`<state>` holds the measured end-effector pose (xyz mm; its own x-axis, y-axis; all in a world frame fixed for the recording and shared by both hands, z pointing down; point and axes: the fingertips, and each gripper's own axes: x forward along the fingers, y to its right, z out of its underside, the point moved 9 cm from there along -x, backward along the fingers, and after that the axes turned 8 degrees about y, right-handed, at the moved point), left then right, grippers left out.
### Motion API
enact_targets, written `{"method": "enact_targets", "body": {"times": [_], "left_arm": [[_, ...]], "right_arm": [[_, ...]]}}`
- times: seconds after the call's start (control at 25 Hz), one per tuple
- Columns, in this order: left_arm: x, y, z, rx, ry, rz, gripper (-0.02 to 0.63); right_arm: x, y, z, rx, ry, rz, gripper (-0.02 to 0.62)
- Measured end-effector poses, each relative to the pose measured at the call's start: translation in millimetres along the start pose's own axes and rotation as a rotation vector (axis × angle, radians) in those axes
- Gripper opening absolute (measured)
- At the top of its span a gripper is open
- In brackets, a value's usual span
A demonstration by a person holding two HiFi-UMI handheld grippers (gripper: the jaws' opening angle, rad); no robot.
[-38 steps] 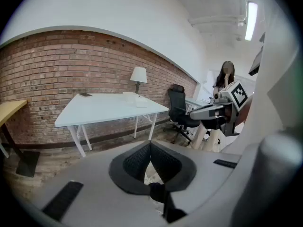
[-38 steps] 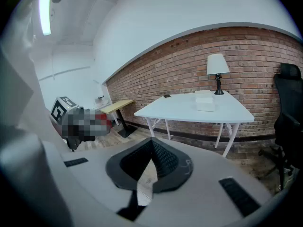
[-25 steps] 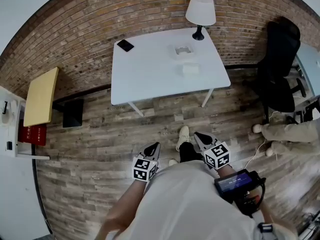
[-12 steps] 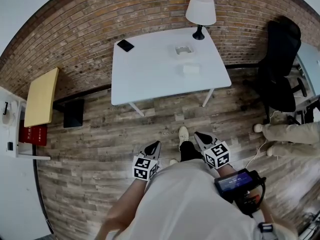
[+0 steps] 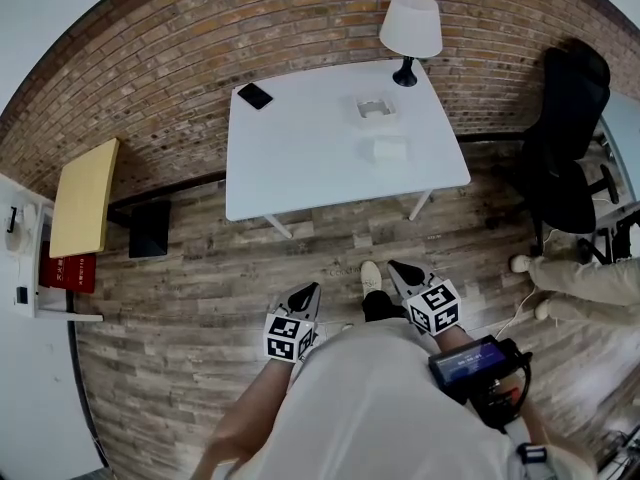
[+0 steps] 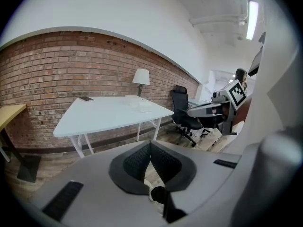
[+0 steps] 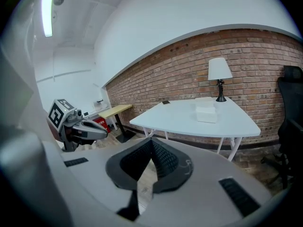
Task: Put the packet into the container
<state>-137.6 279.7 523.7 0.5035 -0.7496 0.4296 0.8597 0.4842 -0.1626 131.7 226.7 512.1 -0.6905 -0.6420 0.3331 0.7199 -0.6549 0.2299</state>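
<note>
holding left claw point(image 5: 309, 292) and right claw point(image 5: 397, 270) clenched, nothing in either, over the wood floor point(image 5: 200, 268), well apart from the white surface point(image 5: 300, 158). packet point(image 5: 388, 150) lies there, near the container point(image 5: 376, 109), outside it.

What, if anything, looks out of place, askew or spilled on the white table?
Nothing stands out. The lamp stands upright at a far corner, the container and the packet lie apart near it, and a dark flat device sits at the other far corner.
</note>
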Motion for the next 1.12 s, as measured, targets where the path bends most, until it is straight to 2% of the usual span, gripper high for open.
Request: {"method": "enact_targets", "body": {"times": [0.32,0.64,1.12], "left_arm": [[32.6,-27.6,-25.2,-0.007,0.000,0.005,0.011],[62.1,-48.4,-40.9,-0.005,-0.034,0.017,0.011],[107.4,-82.0,-78.1,-0.003,-0.050,-0.002,0.011]], "right_arm": [[33.1,26.0,-18.8,-0.011,-0.023,0.005,0.008],[68.2,53.0,-32.1,-0.037,-0.052,-0.011,0.008],[119.4,101.0,-61.9,-0.055,-0.080,-0.027,0.008]]}}
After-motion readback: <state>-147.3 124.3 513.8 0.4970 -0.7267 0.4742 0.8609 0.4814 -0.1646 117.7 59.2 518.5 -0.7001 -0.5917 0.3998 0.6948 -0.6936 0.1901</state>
